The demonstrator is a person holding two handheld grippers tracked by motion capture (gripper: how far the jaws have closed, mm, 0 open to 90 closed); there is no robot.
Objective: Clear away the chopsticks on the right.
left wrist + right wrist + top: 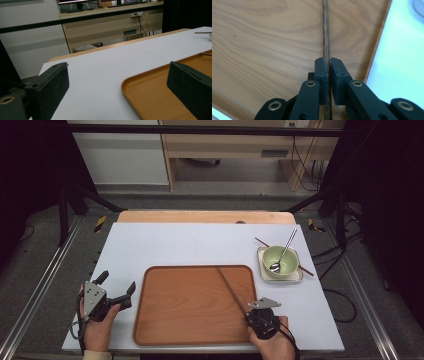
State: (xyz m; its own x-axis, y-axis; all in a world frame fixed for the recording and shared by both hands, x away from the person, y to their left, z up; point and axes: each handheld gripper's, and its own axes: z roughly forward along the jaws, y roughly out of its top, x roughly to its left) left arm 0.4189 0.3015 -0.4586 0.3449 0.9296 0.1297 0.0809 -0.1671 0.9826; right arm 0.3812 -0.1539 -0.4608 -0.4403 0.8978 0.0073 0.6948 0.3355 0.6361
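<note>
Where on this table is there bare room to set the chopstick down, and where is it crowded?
The tray is bare left of the chopstick held in the right gripper. The white tabletop beyond the tray is bare too. It is crowded at the far right, where the bowl with a spoon sits on a dish.

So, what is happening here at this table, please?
A person works with a gripper in each hand. The right gripper is shut on a dark wooden chopstick, which reaches across the brown tray. The left gripper is open, holding nothing, beside the tray's left edge. At the far right, a green bowl with a metal spoon sits on a small square plate, another chopstick beneath it.
</note>
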